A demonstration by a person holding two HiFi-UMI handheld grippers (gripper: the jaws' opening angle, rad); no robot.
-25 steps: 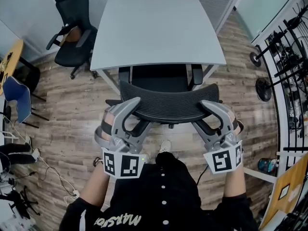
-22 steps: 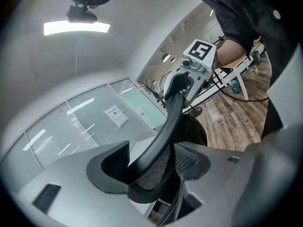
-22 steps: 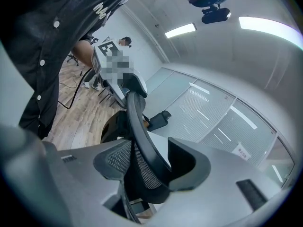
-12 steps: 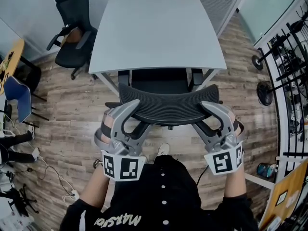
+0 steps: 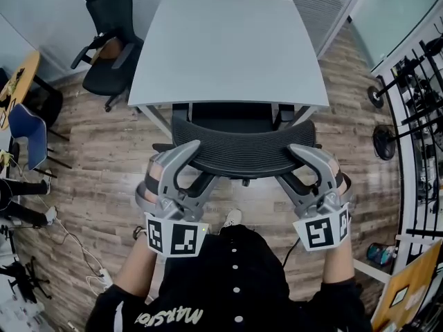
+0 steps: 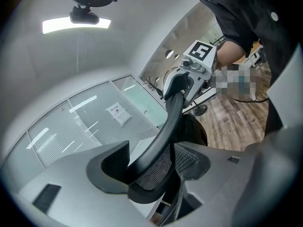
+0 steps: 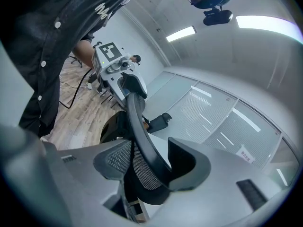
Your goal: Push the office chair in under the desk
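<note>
Both grippers are on the black mesh office chair [image 5: 242, 152], one at each end of its curved backrest. The left gripper [image 5: 197, 162] has its jaws apart, straddling the top rim with the mesh running between them. The right gripper [image 5: 292, 163] mirrors it, jaws apart around the rim's right end. The chair's seat is tucked under the near edge of the grey counter [image 5: 228, 47], with the backrest just outside it. A second black chair [image 5: 107, 40] stands far left on the wooden floor [image 5: 97, 164].
</note>
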